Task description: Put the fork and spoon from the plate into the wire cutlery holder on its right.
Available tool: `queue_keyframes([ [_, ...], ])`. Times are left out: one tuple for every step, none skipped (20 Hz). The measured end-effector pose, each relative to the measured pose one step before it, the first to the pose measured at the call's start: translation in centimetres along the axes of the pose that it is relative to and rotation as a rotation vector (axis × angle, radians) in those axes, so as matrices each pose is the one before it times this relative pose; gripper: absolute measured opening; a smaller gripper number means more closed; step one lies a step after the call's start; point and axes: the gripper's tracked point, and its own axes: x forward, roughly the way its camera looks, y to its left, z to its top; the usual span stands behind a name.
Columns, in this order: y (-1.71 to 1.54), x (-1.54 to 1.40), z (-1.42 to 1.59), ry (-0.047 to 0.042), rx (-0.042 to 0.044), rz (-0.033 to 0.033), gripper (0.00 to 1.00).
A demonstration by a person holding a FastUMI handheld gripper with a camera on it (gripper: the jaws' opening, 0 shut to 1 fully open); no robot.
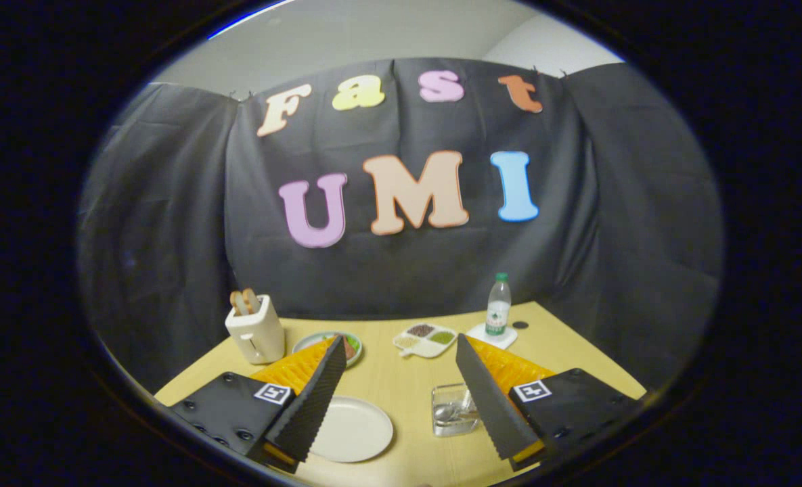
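A pale round plate (pixel 350 429) lies on the wooden table between my fingers, close to the left one, and I see nothing on it. To its right stands the small square cutlery holder (pixel 452 410), partly hidden behind the right finger. Metal cutlery lies inside it, with a spoon bowl (pixel 444 412) showing; the rest I cannot make out. My gripper (pixel 399 339) is open wide above the table, fingers apart and nothing between them.
Beyond the fingers stand a white toaster (pixel 256 330) with bread in it, a plate of salad (pixel 350 343), a divided dish of grains (pixel 426 339) and a water bottle (pixel 498 306) on a white coaster (pixel 491 336). Black cloth walls off the back.
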Motion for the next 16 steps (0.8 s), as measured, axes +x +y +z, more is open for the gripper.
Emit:
queue_keyframes([
  [0.137,-0.590,0.853,-0.04570,-0.00583,-0.00062,1.00],
  [0.183,-0.497,0.567,-0.03542,-0.00873,-0.00483,1.00],
  [0.051,-0.293,0.461,-0.02542,-0.00498,-0.00782,1.00],
  [0.083,-0.262,0.234,-0.01922,-0.00044,-0.00917,1.00],
  [0.156,-0.154,0.398,-0.01727,0.00512,-0.00197,1.00],
  [0.152,-0.084,0.349,-0.02098,0.00670,-0.00210,1.00],
  [0.114,-0.035,0.305,-0.01321,0.00479,-0.00033,1.00],
  [-0.204,0.021,0.200,-0.01119,0.00080,-0.00289,1.00],
  [-0.082,-0.139,0.134,-0.00246,-0.00226,-0.00311,1.00],
  [-0.076,0.101,0.086,-0.00263,-0.00160,-0.00047,1.00],
  [-0.026,0.103,0.041,-0.00180,-0.00033,-0.00084,1.00],
  [0.084,0.158,0.042,0.00161,0.00024,0.00186,1.00],
  [-0.004,0.055,0.185,-0.00418,0.00012,0.00016,1.00],
  [0.104,0.134,0.061,-0.00087,-0.00048,0.00283,1.00],
  [0.108,0.054,0.218,-0.00244,-0.00092,0.00173,1.00],
  [0.038,0.053,-0.077,0.00115,-0.00145,0.00355,1.00],
])
